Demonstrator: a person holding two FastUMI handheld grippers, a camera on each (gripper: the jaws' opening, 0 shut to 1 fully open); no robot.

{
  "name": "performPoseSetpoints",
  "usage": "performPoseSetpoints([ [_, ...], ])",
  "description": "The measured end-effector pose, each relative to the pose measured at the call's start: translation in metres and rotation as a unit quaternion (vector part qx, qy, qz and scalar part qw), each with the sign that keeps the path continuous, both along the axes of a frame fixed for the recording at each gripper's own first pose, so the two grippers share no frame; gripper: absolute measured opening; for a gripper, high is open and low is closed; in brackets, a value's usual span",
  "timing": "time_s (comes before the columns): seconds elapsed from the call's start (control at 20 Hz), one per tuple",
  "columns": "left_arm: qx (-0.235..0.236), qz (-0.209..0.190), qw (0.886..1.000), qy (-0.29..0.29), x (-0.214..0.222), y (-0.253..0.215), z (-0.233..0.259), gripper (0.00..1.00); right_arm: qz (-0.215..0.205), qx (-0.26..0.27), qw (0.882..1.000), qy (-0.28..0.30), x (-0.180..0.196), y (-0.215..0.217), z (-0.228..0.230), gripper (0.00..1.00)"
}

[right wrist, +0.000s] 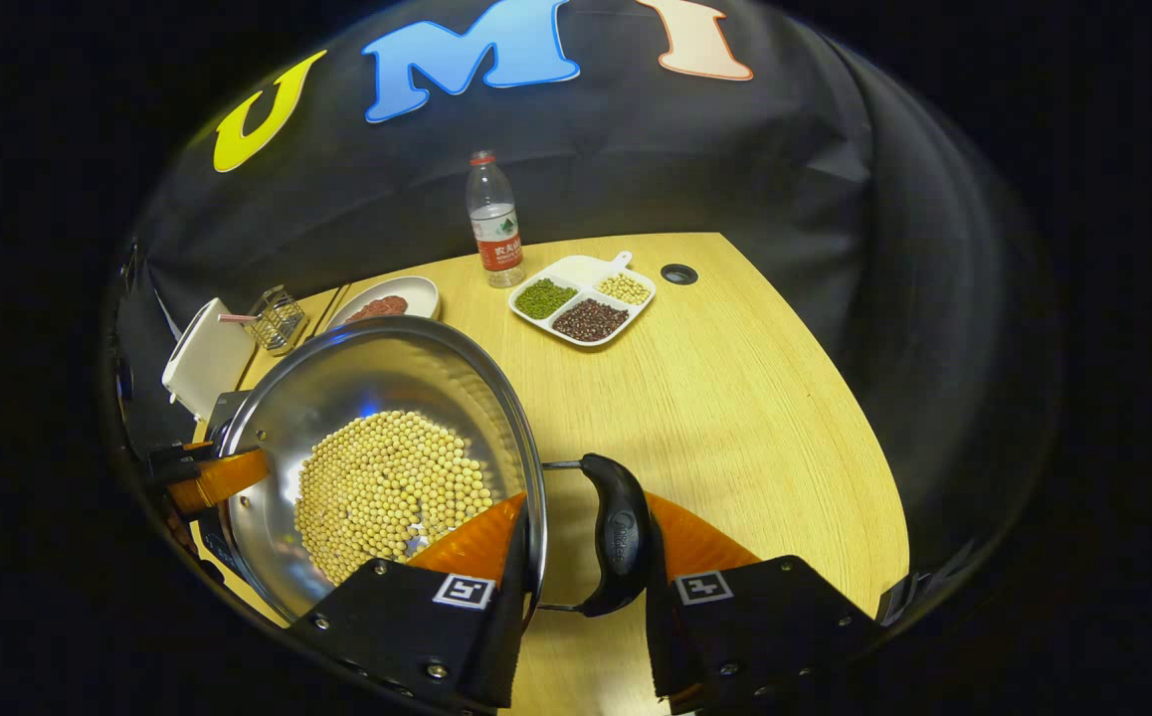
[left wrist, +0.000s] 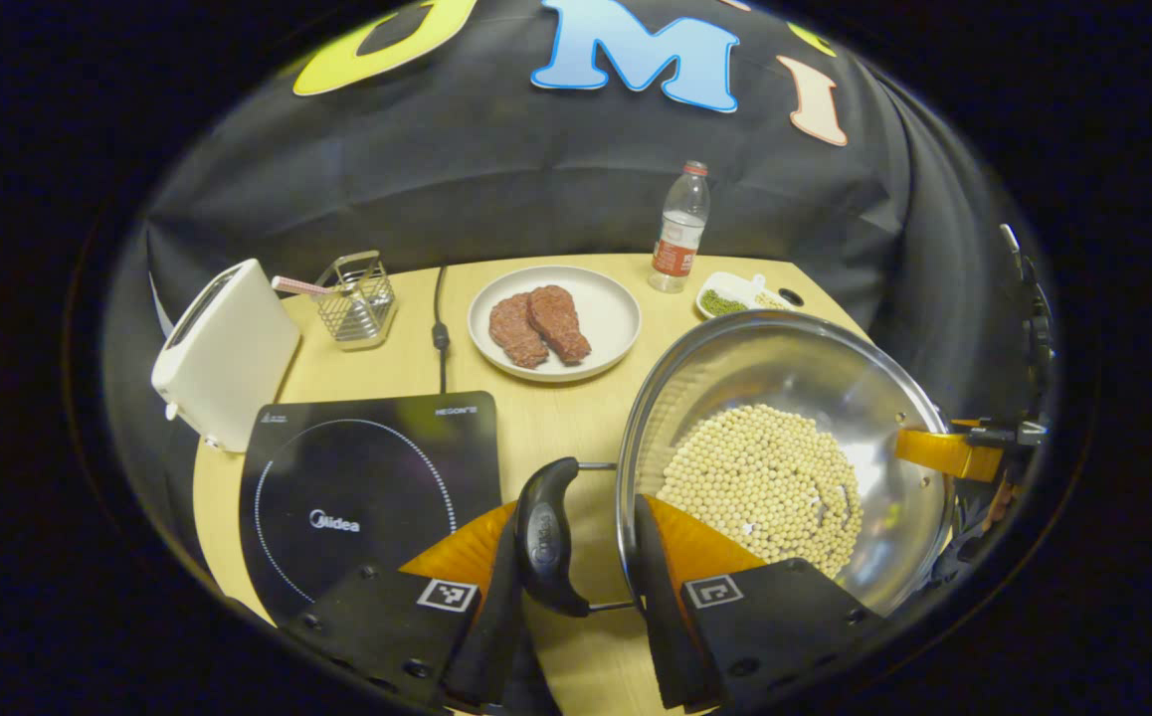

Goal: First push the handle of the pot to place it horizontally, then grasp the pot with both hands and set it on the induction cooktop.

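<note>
Two tools, mine: left tool [left wrist: 581, 557] closed on one pot [left wrist: 785, 457] handle [left wrist: 548, 537], right tool [right wrist: 581, 557] on the opposite handle [right wrist: 616, 537]; cooktop [left wrist: 367, 497] beside.

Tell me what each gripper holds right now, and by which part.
Both hold the pot of beans: the left gripper spans its left side handle, the right gripper its right side handle and the rim.
</note>
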State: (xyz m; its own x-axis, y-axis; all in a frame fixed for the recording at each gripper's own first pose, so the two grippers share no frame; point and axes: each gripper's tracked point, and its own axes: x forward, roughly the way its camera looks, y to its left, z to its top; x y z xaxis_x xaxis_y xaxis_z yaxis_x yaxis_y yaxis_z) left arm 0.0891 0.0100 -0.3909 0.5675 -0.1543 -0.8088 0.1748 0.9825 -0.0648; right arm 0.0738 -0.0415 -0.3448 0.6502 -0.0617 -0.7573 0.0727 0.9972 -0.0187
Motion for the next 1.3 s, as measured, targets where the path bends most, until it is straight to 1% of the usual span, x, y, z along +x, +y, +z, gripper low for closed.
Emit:
performPoseSetpoints([
  [0.05, -0.001, 0.003, 1.0, 0.001, -0.004, 0.007, 0.006, 0.61, 0.002, 0.002, 1.0, -0.003, -0.002, 0.005, 0.003, 0.51],
  [0.1, -0.002, 0.006, 1.0, 0.001, -0.007, 0.014, 0.01, 0.61, 0.005, 0.003, 1.0, -0.005, -0.004, 0.011, 0.007, 0.51],
  [0.15, -0.002, 0.008, 1.0, -0.001, -0.009, 0.02, 0.016, 0.65, 0.008, 0.004, 1.0, -0.007, -0.006, 0.018, 0.011, 0.51],
  [0.2, -0.002, 0.009, 1.0, -0.001, -0.012, 0.028, 0.019, 0.65, 0.011, 0.004, 1.0, -0.008, -0.008, 0.025, 0.013, 0.51],
  [0.3, -0.001, 0.012, 1.0, -0.002, -0.015, 0.041, 0.025, 0.58, 0.014, 0.003, 1.0, -0.009, -0.011, 0.038, 0.016, 0.51],
  [0.4, -0.001, 0.016, 1.0, -0.001, -0.019, 0.055, 0.029, 0.65, 0.017, 0.004, 1.0, -0.008, -0.015, 0.05, 0.019, 0.51],
  [0.45, 0.001, 0.017, 1.0, -0.001, -0.021, 0.064, 0.031, 0.61, 0.018, 0.006, 1.0, -0.007, -0.016, 0.058, 0.02, 0.51],
  [0.55, 0.003, 0.022, 1.0, -0.004, -0.023, 0.08, 0.035, 0.61, 0.02, 0.012, 1.0, -0.004, -0.016, 0.075, 0.018, 0.51],
  [0.6, 0.003, 0.026, 1.0, -0.004, -0.024, 0.088, 0.036, 0.58, 0.023, 0.013, 1.0, -0.004, -0.017, 0.082, 0.018, 0.51],
  [0.75, 0.002, 0.035, 0.999, -0.002, -0.027, 0.113, 0.037, 0.58, 0.033, 0.01, 0.999, -0.004, -0.016, 0.105, 0.019, 0.51],
  [0.8, 0.001, 0.038, 0.999, -0.003, -0.027, 0.122, 0.038, 0.61, 0.037, 0.01, 0.999, -0.004, -0.015, 0.112, 0.018, 0.51],
  [0.85, 0.003, 0.04, 0.999, -0.003, -0.027, 0.13, 0.038, 0.58, 0.04, 0.011, 0.999, -0.005, -0.015, 0.119, 0.018, 0.51],
  [0.9, 0.005, 0.042, 0.999, -0.004, -0.027, 0.139, 0.038, 0.58, 0.043, 0.011, 0.999, -0.005, -0.014, 0.128, 0.016, 0.51],
  [0.95, 0.006, 0.046, 0.999, -0.003, -0.027, 0.147, 0.039, 0.61, 0.046, 0.012, 0.999, -0.005, -0.013, 0.136, 0.016, 0.51],
  [1.0, 0.006, 0.049, 0.999, -0.003, -0.028, 0.155, 0.04, 0.62, 0.048, 0.013, 0.999, -0.004, -0.012, 0.144, 0.016, 0.51],
  [1.1, 0.006, 0.057, 0.998, -0.003, -0.029, 0.171, 0.043, 0.61, 0.054, 0.014, 0.998, -0.004, -0.01, 0.159, 0.016, 0.51],
  [1.15, 0.006, 0.06, 0.998, -0.004, -0.029, 0.179, 0.043, 0.58, 0.058, 0.013, 0.998, -0.005, -0.01, 0.166, 0.016, 0.51],
  [1.2, 0.007, 0.063, 0.998, -0.003, -0.029, 0.186, 0.043, 0.58, 0.062, 0.012, 0.998, -0.004, -0.009, 0.173, 0.015, 0.51],
  [1.25, 0.005, 0.067, 0.998, -0.001, -0.027, 0.192, 0.043, 0.62, 0.065, 0.012, 0.998, -0.001, -0.008, 0.179, 0.014, 0.51],
  [1.3, 0.004, 0.071, 0.997, 0.001, -0.027, 0.197, 0.041, 0.62, 0.065, 0.014, 0.998, -0.001, -0.005, 0.187, 0.012, 0.52],
])
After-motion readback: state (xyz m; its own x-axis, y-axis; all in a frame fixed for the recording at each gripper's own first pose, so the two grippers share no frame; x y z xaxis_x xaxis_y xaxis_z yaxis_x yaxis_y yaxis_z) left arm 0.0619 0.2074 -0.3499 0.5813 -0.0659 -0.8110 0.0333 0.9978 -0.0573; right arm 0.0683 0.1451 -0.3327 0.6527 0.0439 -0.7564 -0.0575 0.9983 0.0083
